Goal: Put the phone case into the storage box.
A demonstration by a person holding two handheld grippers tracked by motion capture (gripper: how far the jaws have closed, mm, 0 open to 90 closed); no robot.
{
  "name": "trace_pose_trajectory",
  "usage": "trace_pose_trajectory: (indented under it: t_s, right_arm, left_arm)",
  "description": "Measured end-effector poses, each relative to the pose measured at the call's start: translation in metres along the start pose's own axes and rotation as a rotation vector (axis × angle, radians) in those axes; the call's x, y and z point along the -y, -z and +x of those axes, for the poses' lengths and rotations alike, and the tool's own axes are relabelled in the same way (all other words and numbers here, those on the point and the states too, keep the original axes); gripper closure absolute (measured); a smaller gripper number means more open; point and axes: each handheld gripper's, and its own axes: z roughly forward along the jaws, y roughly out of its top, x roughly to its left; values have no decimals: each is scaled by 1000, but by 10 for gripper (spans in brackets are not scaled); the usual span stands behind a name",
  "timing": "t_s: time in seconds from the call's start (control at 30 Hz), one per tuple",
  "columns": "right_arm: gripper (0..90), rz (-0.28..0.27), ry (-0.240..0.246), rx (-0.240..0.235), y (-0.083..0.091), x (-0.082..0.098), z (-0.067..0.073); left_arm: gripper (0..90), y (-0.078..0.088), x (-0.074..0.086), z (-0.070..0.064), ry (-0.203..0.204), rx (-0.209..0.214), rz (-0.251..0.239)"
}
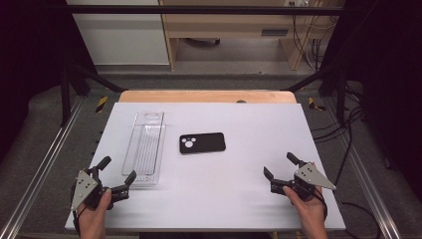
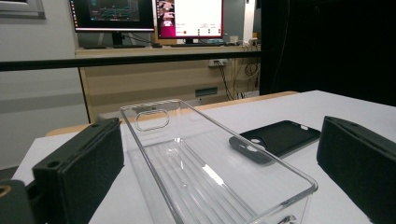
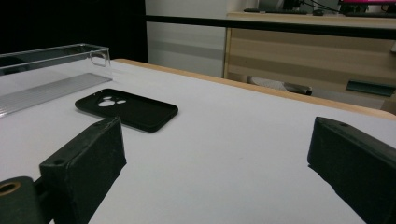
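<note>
High view shows the white worktop (image 1: 239, 189), a clear tray (image 1: 145, 147) at left and a black case (image 1: 202, 143) just right of it. Both tools, left (image 1: 115, 175) and right (image 1: 279, 167), stand open and empty. Pinching the case by its long edges should allow a clean lift into the tray.

Near end of the clear tray (image 2: 196, 177) cut off by the bottom edge between the left gripper's (image 2: 219, 163) jaws. Part of the black phone case (image 2: 275, 140) hidden behind the tray's wall, just inside the right-hand jaw. Both jaws of the right gripper (image 3: 217, 158) clipped by the lower edge. Beyond its left-hand jaw, tray cropped at the picture's side. Monitor text (image 2: 189, 16) too small to read.
</note>
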Motion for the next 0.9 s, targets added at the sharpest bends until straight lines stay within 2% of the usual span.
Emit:
trace_pose_trajectory:
  t_s: [0.13,0.27,0.47,0.63,0.7,0.73,0.77,0.8,0.9]
  right_arm:
    - [48,22,-34,7,-3,0,0]
    - [61,66,-18,-4,-9,-3,6]
    - [75,154,48,-30,-13,-4,22]
    - [85,218,153,-56,-26,-13,31]
    - [86,225,163,-65,-30,-15,33]
    - [86,237,176,-86,-39,-19,36]
    - [86,237,176,-86,-39,-19,36]
    - [85,258,187,-105,-51,-24,39]
    - [82,281,207,-115,-60,-28,42]
  left_arm:
    - [1,0,1,1,-2,-8,4]
    - [2,2,1,2,-2,-14,0]
    - [2,0,2,0,-2,-7,9]
    - [3,-1,2,-1,-9,-7,18]
    - [3,-1,2,-1,-11,-7,19]
    - [3,-1,2,-2,-11,-7,19]
    - [3,-1,2,-2,-14,-5,20]
    - [3,-2,2,-2,-15,-3,19]
    - [3,-2,2,-3,-16,2,20]
